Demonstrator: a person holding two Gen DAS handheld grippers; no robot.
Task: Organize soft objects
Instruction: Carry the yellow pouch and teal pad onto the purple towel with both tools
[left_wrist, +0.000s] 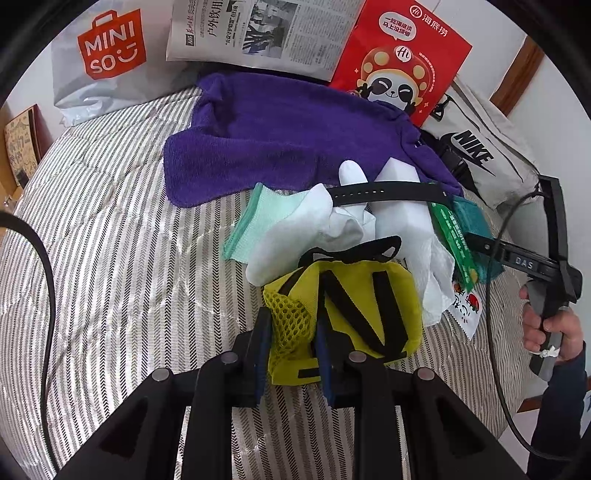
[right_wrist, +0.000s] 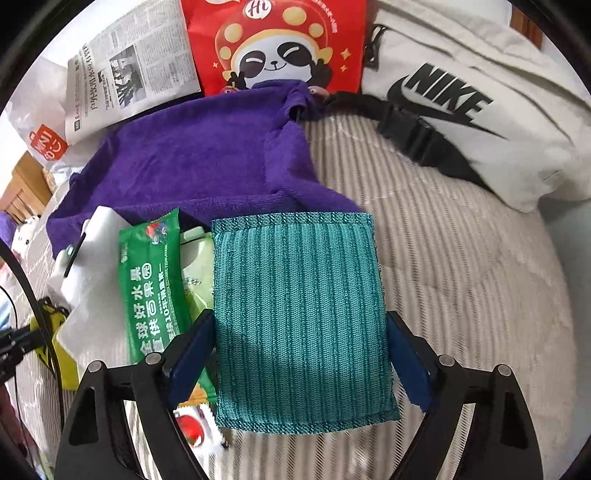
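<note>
On the striped bed lies a heap of soft things. In the left wrist view my left gripper is shut on the mesh edge of a yellow bag with black straps. Behind it lie white socks, a mint cloth and a purple towel. In the right wrist view my right gripper is open, its blue fingers on either side of a teal knitted cloth lying flat. The purple towel lies beyond it. The right gripper also shows in the left wrist view.
A green snack packet and white tissue lie left of the teal cloth. At the back stand a red panda bag, a newspaper, a MINISO bag and a white Nike bag. Bare striped bedding spreads left.
</note>
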